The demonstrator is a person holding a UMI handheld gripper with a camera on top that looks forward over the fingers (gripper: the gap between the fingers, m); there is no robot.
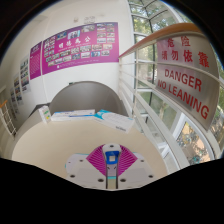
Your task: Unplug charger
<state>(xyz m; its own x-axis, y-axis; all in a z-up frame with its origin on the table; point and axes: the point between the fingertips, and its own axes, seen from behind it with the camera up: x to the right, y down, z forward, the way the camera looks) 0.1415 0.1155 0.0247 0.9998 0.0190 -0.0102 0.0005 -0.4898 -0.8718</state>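
My gripper (110, 152) points out over a round white table (45, 150). Its magenta pads (96, 161) close in a V on a small blue and white charger (110, 157), which sits right at the fingertips. Both pads seem to press on it. The charger is held above the table top, and I see no socket or cable touching it. A long white flat object with a blue part (92, 116), possibly a power strip, lies at the table's far edge, well beyond the fingers.
A glass barrier with a red "DANGER NO LEANING" sign (186, 82) runs along the right. A wall with magenta posters (75, 48) stands behind the table. A curved white balcony wall (85, 95) lies beyond the table.
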